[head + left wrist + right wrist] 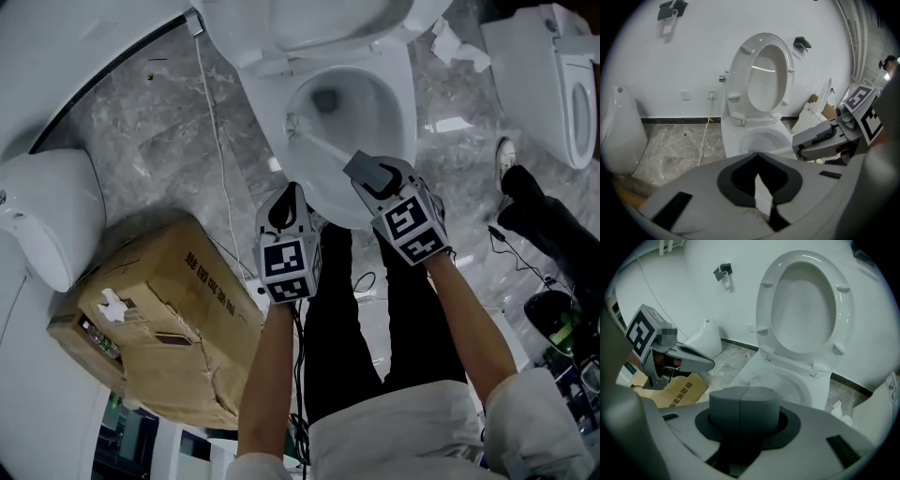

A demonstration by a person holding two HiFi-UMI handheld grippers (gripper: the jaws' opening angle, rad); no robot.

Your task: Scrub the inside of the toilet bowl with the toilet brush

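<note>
Since the toilet bowl sits right ahead of and below both tongs with the seat flipped up, we'd say access isn't the worry, leverage is. The toilet brush runs from the right tongs forward and down into the bowl. Its head is against the wall on the left tongs' side. The right tongs are clamped on just the tail end of its white handle. That's a long lever on a short bite, so a hard push could twist the handle in the pads or pop it loose. A quick flick could also fling water over the rim. The left tongs hang just short of the rim, tips drawn together with nothing gripped as far as we can see. They could knock the porcelain if they drift forward.

View-wise, only the head view shows the brush head down in the bowl. The right gripper view hides the handle behind its own closed jaws. The left gripper view catches it side-on, poking out of the right tongs.
</note>
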